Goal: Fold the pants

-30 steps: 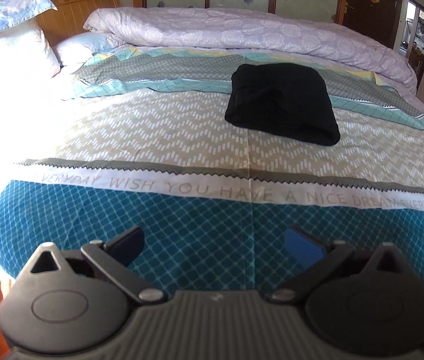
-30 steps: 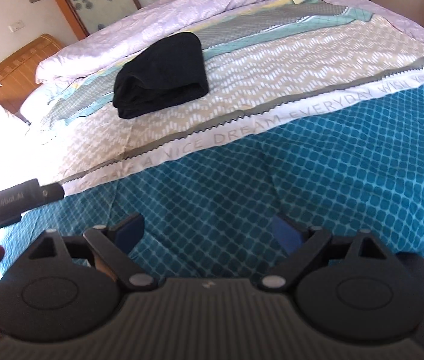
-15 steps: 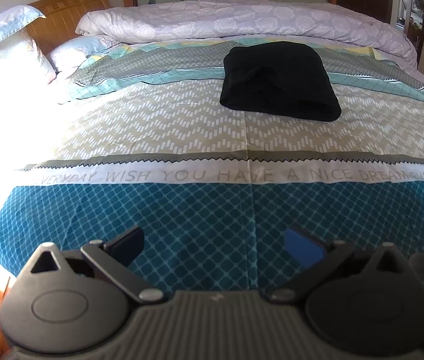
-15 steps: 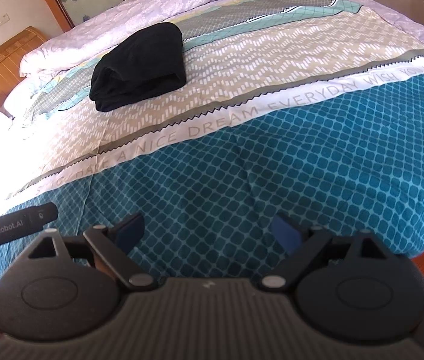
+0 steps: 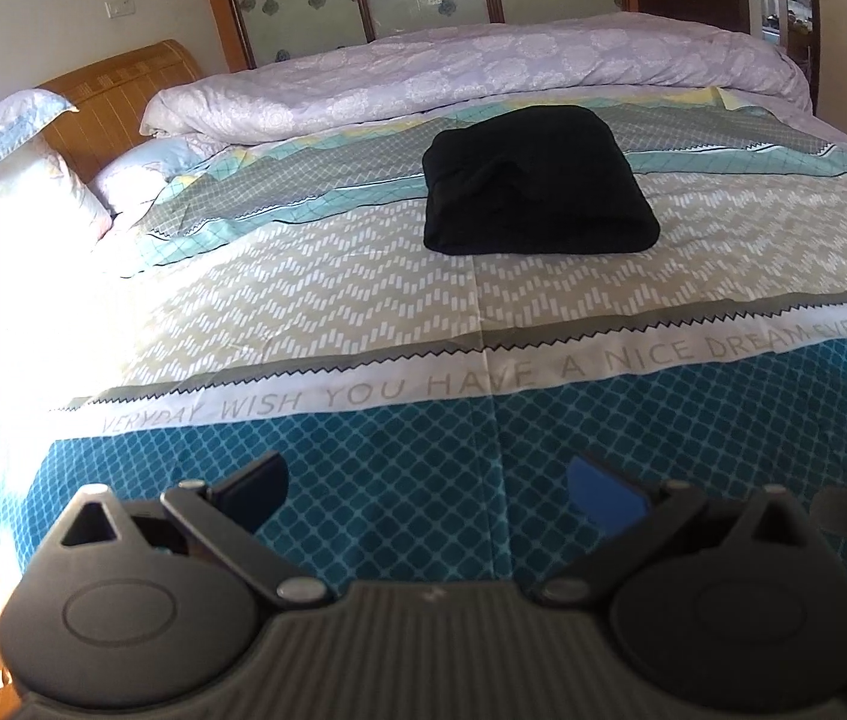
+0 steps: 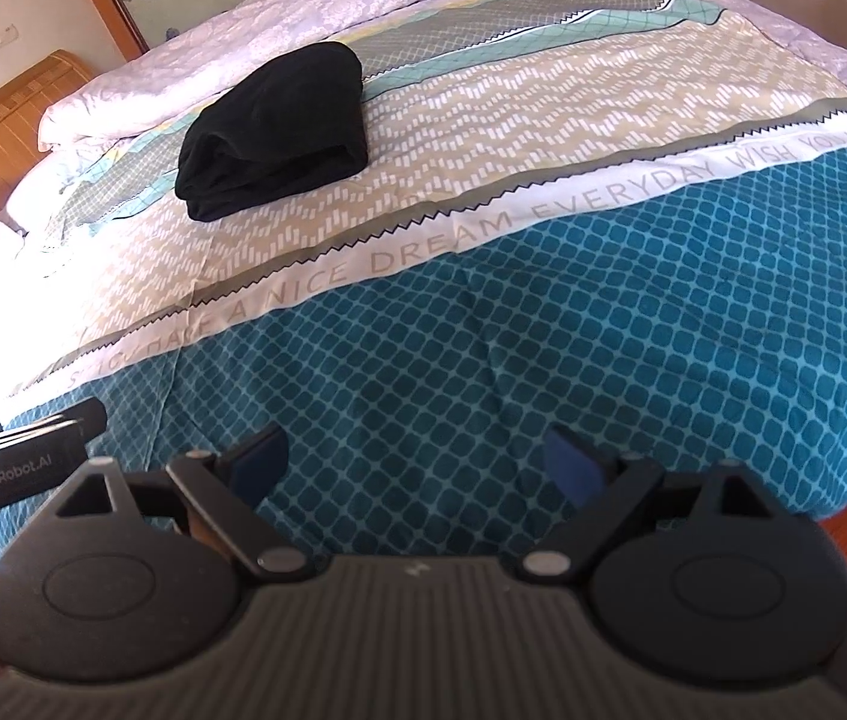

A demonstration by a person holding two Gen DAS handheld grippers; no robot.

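Black pants (image 5: 534, 183) lie folded (compact bundle) on the bedspread (image 5: 363, 294); both grippers' jaws spread, empty.

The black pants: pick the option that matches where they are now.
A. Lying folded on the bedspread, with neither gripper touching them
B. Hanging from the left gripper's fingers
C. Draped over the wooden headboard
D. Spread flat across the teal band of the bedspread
A: the black pants lie in a folded bundle on the bedspread, far from the open left gripper and right gripper.
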